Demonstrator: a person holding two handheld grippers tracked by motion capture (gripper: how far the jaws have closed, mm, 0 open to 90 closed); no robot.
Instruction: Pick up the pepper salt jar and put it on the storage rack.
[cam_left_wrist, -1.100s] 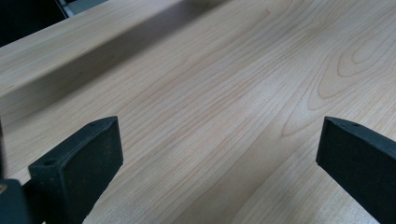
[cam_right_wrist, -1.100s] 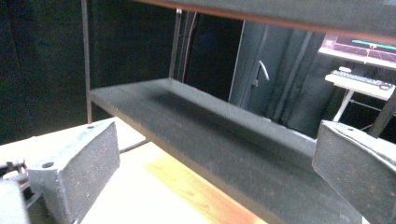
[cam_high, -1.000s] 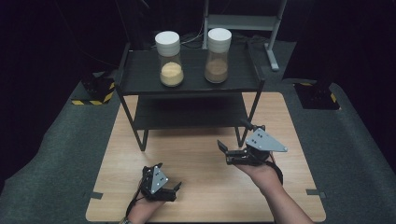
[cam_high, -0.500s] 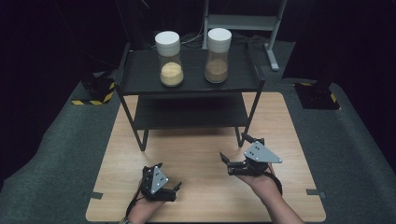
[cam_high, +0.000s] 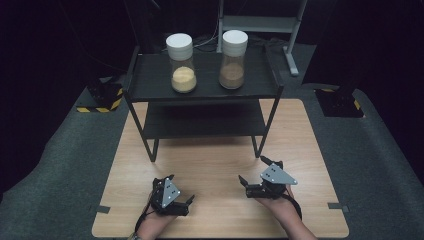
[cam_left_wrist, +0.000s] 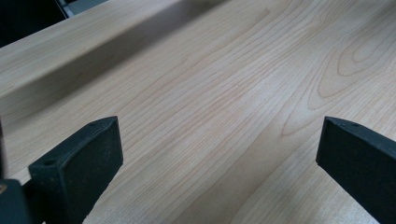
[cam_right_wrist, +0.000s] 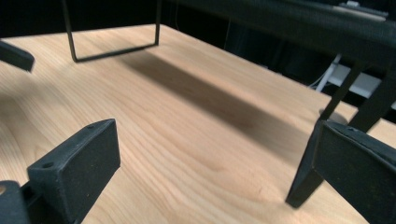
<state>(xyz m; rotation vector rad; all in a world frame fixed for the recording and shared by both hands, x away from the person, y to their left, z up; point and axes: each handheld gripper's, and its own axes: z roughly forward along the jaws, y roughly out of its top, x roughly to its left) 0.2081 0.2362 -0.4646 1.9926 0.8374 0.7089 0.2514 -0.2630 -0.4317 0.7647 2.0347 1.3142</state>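
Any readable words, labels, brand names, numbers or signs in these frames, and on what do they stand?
None can be read.
The two jars, left jar and right jar, show plain white lids and no label.
The black shelf and wooden table bear no print.
Yellow-black hazard stripes mark a base on the floor: a pattern, no text.
Left gripper and right gripper: no legible marks.

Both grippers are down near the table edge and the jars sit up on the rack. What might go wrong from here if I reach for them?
1. The right gripper is close to the rack's front right leg; lifting straight ahead may clip it or the shelf edge.
2. Both jars are tall and narrow; a sideways nudge from open fingers could topple one off the rack.
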